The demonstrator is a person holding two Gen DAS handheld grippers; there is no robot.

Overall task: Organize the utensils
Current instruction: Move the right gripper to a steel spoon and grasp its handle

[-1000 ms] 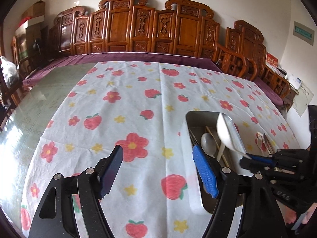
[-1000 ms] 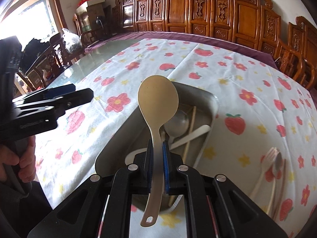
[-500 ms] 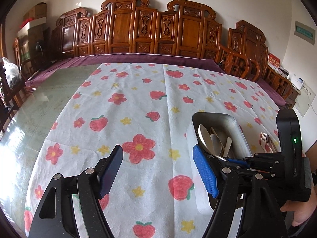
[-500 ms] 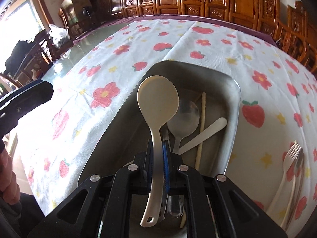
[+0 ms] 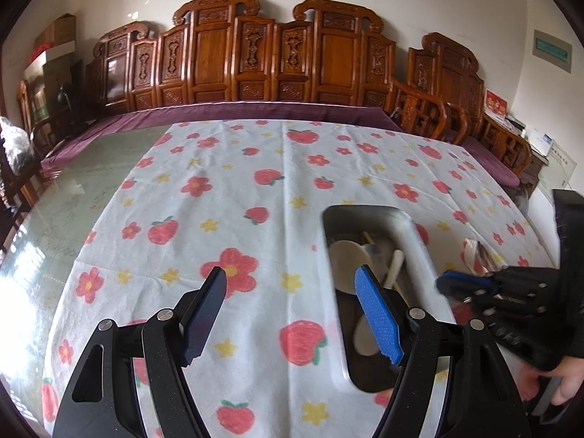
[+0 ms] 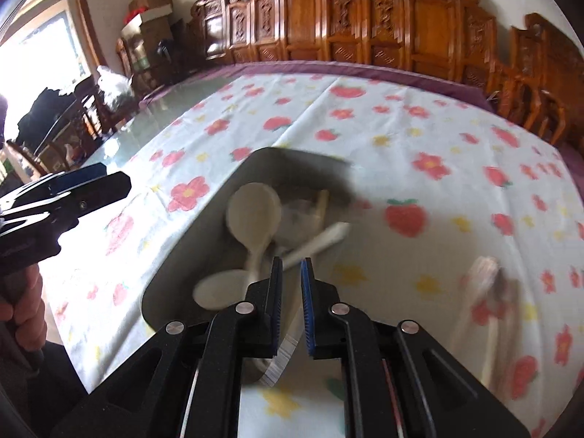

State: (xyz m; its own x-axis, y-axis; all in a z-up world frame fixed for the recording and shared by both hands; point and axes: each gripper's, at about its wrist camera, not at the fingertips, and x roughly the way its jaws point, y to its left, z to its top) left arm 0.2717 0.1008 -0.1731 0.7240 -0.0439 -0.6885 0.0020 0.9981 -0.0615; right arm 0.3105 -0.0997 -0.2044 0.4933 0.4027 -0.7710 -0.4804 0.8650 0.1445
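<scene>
- While the left tool (image 5: 288, 310) hangs over the flowered cloth (image 5: 233, 189), its fingers stand spread wide with nothing between them.
- On the worktop (image 5: 73, 189), bare glass shows left of the cloth, and carved wooden chairs (image 5: 255, 62) line the far side.
- Right of that tool sits the metal tray (image 5: 412, 233), with its near end behind the blue pad.
- Inside the tray, in the right wrist view, lies the beige rice paddle (image 6: 253, 215), bowl toward the far end and handle toward the camera.
- Beside the paddle lie a metal spoon (image 6: 295, 215), a chopstick (image 6: 321, 202) and a white handle (image 6: 321, 241); blur hides finer detail.
- Just above the tray's near rim, the right tool (image 6: 291, 273) has its pads drawn close together, a narrow gap between them, gripping nothing.
- Further right, on the cloth outside the tray, blurred forks (image 6: 485, 292) lie together.
</scene>
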